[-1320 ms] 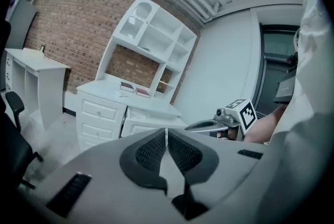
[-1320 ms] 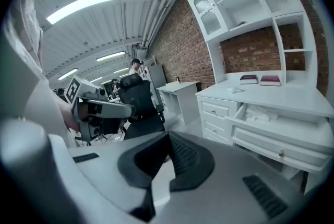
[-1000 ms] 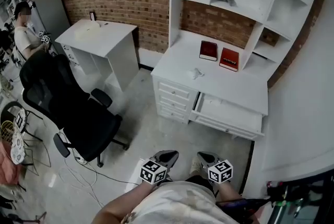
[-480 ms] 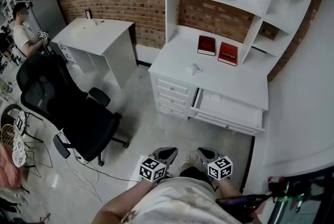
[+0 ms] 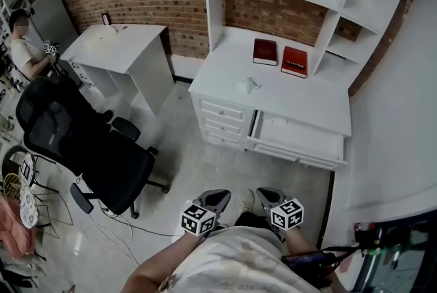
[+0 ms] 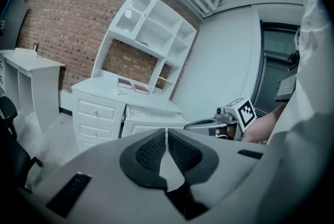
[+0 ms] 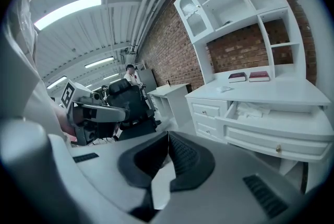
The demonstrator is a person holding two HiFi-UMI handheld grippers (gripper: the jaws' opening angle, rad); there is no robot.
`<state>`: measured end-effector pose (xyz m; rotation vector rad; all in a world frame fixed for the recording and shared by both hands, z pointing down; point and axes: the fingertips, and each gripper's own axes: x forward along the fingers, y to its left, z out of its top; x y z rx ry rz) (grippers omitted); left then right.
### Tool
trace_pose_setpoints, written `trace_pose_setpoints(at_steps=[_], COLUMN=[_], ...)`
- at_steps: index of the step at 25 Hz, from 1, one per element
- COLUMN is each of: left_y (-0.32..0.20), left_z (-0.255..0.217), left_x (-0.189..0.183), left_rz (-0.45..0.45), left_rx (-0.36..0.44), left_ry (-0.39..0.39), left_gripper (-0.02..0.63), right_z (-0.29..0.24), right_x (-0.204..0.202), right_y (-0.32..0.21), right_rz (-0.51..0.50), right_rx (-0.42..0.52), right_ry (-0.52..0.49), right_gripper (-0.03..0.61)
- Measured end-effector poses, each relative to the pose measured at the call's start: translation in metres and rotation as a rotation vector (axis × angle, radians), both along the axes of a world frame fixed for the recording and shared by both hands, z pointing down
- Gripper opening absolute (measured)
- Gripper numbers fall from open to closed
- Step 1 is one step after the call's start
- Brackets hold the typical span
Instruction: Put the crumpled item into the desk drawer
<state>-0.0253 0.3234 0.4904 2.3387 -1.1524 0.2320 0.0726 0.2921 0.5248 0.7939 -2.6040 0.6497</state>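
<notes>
Head view, desk surface (image 5: 300, 104): white, under a white hutch against a brick wall.
Head view, crumpled item (image 5: 250, 85): small and white, lying on the surface left of the middle, in front of two red books (image 5: 280, 56).
Head view, drawer (image 5: 298, 139): pulled out from the front of the desk, right of a stack of three shut drawers; the crumpled item is outside it.
Head view, left gripper (image 5: 217, 198): low in the picture close to the person's body, well apart from the desk.
Head view, right gripper (image 5: 267, 194): just beside the left one, pointing the same way.
Head view, surroundings: a black office chair (image 5: 89, 148) on the floor to the left, a small white table (image 5: 123, 47) beyond it, a seated person (image 5: 22, 46) at the far left.
Left gripper view, fingers (image 6: 150, 151): pressed together with nothing between them; the desk lies far ahead and the right gripper shows on the right.
Right gripper view, fingers (image 7: 186, 157): shut tight and empty; the open drawer is ahead on the right with something pale lying in it, and the crumpled item sits on the surface above and behind it.
</notes>
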Motion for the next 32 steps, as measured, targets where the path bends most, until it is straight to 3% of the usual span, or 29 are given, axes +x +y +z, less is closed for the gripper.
trace_pose_setpoints(at_steps=[16, 32], left_y=[-0.052, -0.126], left_z=[0.001, 0.004], left_x=[0.003, -0.003], left_rz=[0.010, -0.026], left_rx=[-0.021, -0.049], left_ry=[0.013, -0.014], left_gripper=[0.032, 0.032], right_z=[0.004, 0.009], right_x=[0.006, -0.008], right_y=[-0.051, -0.140], right_rz=[0.033, -0.006], right_rx=[-0.027, -0.035], right_ry=[0.017, -0.004], right_gripper=[0.023, 0.023])
